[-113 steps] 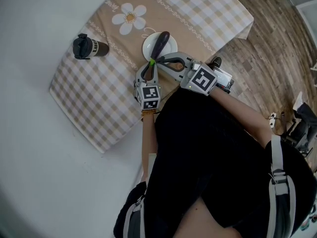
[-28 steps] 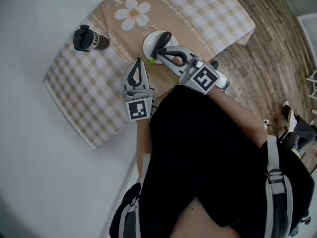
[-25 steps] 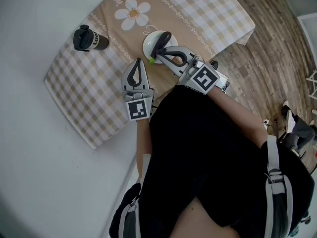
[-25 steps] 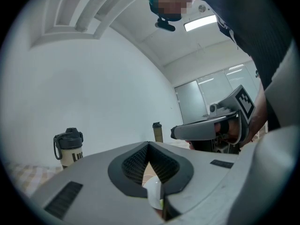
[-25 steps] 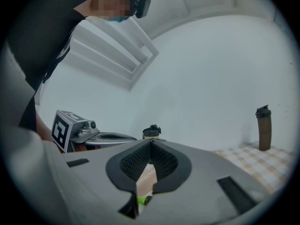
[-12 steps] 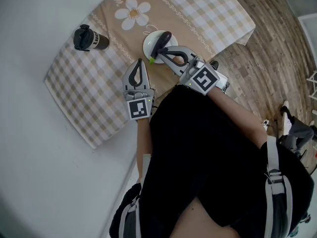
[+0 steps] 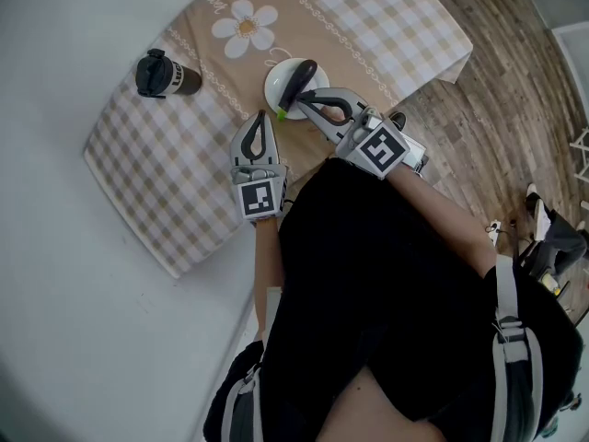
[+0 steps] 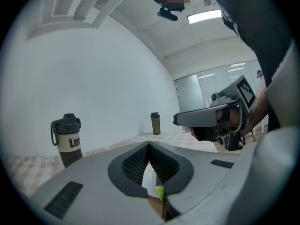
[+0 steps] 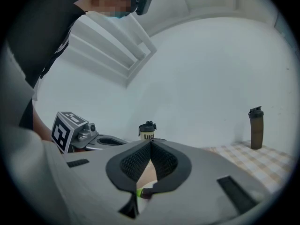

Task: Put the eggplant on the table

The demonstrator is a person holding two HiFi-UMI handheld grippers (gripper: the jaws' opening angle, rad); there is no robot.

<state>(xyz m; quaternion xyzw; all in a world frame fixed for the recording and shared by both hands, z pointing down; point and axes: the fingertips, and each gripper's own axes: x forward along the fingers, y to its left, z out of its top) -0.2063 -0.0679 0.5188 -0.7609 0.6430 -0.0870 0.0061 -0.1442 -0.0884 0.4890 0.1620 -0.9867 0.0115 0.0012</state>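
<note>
The dark purple eggplant lies across a white plate on the checked tablecloth, its green stem end hanging over the plate's near rim. My right gripper hovers over that near rim with its jaws together and nothing seen between the pads. My left gripper is shut and empty, just left of the stem over the cloth. In the left gripper view the tips meet and the green stem shows through the gap below. The right gripper view shows the same green stem under its joined tips.
A dark bottle with a handle stands on the beige checked cloth at the far left. A flower print lies beyond the plate. The table's right edge drops to wooden floor. A second bottle stands farther off.
Since the oldest frame my left gripper has drawn away from the stem end to the left. Over the last second both grippers have barely shifted; the eggplant stays on the plate.
</note>
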